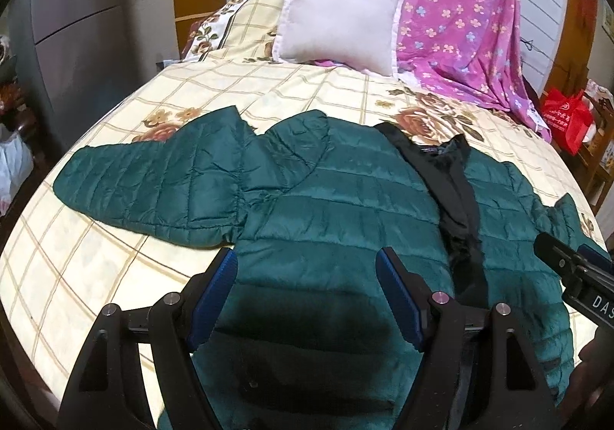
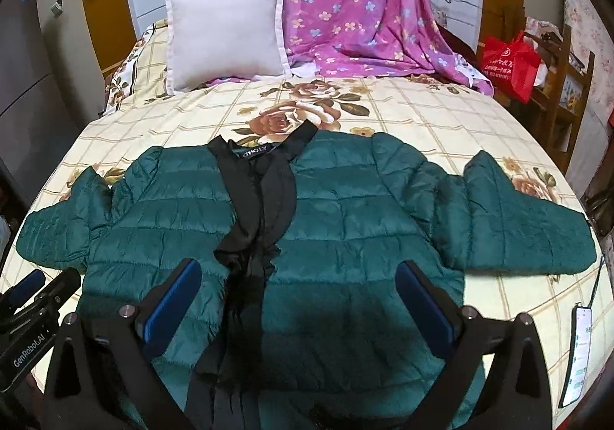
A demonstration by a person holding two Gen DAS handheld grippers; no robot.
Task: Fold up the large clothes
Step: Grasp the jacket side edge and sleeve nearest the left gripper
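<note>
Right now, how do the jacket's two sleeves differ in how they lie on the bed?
The left sleeve lies spread out to the side, its cuff end flat on the bedsheet. The right sleeve also reaches outward, but its upper edge bends up into a raised point near the shoulder. In the right wrist view the left sleeve looks shorter and more bunched. Both are green quilted fabric, unfolded, and neither is held by a hand-held gripper.

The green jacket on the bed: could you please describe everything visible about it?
The green jacket is a quilted, shiny puffer lying flat and front up on the floral bedspread, both sleeves spread sideways. Black trim lines its open front and collar. Both open grippers, left and right, hover above its lower part.
</note>
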